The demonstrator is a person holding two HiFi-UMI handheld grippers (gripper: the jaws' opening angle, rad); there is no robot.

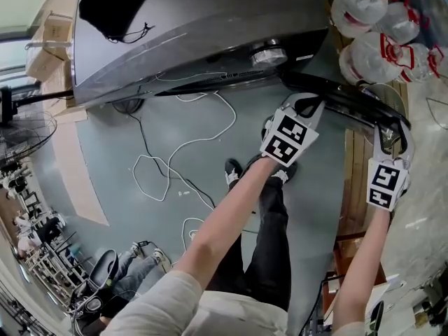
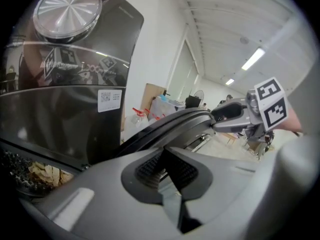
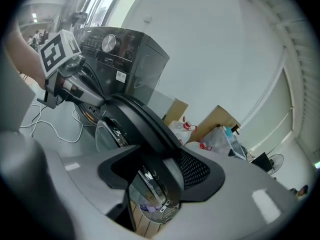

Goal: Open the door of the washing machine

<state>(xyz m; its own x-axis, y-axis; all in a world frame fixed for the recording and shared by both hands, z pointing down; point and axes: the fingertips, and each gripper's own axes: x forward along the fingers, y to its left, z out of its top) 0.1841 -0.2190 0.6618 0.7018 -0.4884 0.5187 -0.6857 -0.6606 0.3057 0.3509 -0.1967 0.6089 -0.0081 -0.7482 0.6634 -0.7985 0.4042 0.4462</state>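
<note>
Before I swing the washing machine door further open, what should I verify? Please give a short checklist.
1. Door off its latch: ok, it stands away from the washing machine.
2. Right gripper on the rim: ok, rim sits between its jaws.
3. Left gripper pinching the rim: cannot tell; jaws together at its edge.
4. Floor near the shoes free: not ok, white cable lies there.
5. Room behind the door: cannot tell; bagged bottles stand close.

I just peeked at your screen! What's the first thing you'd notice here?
The big dark washing machine fills the top of the head view, and its round door stands swung open at the right. The left tongs and the right tongs both clamp the door's black rim.
</note>
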